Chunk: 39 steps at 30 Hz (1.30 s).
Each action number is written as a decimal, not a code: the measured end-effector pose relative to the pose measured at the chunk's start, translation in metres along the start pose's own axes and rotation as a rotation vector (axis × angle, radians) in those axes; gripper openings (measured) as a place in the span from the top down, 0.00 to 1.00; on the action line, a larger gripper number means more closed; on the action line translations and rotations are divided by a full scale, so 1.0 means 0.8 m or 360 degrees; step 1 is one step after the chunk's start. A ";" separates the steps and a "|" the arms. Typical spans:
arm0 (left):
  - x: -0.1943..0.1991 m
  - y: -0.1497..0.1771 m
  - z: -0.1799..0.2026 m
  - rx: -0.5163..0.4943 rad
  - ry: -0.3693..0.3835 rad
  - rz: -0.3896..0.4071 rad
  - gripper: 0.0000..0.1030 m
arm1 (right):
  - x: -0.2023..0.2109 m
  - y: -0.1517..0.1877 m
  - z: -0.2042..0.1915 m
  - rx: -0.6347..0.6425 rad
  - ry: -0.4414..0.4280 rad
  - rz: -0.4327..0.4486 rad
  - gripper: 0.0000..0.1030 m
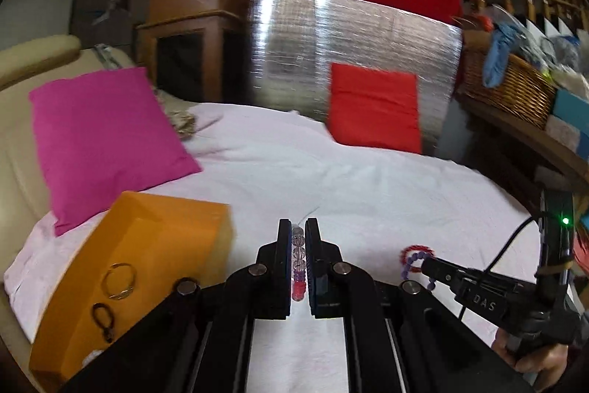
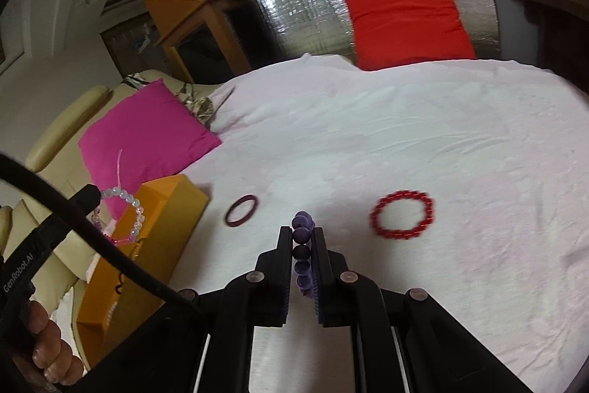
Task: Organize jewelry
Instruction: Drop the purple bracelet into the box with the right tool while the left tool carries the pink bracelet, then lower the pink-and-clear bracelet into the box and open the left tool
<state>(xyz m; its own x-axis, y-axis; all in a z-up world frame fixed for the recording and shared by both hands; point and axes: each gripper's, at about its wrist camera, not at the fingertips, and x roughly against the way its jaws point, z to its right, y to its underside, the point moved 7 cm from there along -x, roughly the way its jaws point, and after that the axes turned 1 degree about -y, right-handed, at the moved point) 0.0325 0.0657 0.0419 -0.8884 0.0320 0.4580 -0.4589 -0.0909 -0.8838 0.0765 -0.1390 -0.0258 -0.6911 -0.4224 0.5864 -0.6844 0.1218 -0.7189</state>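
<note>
My left gripper (image 1: 298, 227) is shut on a clear, purple and pink bead bracelet (image 1: 298, 260), held above the white sheet; the bracelet also shows in the right wrist view (image 2: 127, 212), beside the orange box. My right gripper (image 2: 302, 231) is shut on a purple bead bracelet (image 2: 303, 253); it shows in the left wrist view (image 1: 414, 264). An orange box (image 1: 147, 245) at the left holds a thin ring-shaped bangle (image 1: 119, 280) and a dark loop (image 1: 103, 317). A red bead bracelet (image 2: 402, 215) and a dark red bangle (image 2: 241, 210) lie on the sheet.
The white sheet (image 2: 405, 120) covers the bed. A pink cushion (image 1: 106, 139) lies at the left, a red cushion (image 1: 375, 105) leans on a silver foil panel (image 1: 331, 39) at the back. A wicker basket (image 1: 511, 87) stands at the right on a wooden ledge.
</note>
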 end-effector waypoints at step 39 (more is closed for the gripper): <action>-0.024 0.125 -0.237 0.0356 -0.0480 -0.0653 0.80 | -0.128 0.083 -0.273 0.0144 -0.0429 -0.0422 0.87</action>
<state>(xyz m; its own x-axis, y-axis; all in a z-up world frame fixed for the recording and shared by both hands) 0.0006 0.2451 -0.0736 -0.5792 -0.1744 0.7963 -0.7231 -0.3411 -0.6007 0.0512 0.1087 -0.0519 -0.3986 -0.6511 0.6458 -0.7995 -0.0982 -0.5925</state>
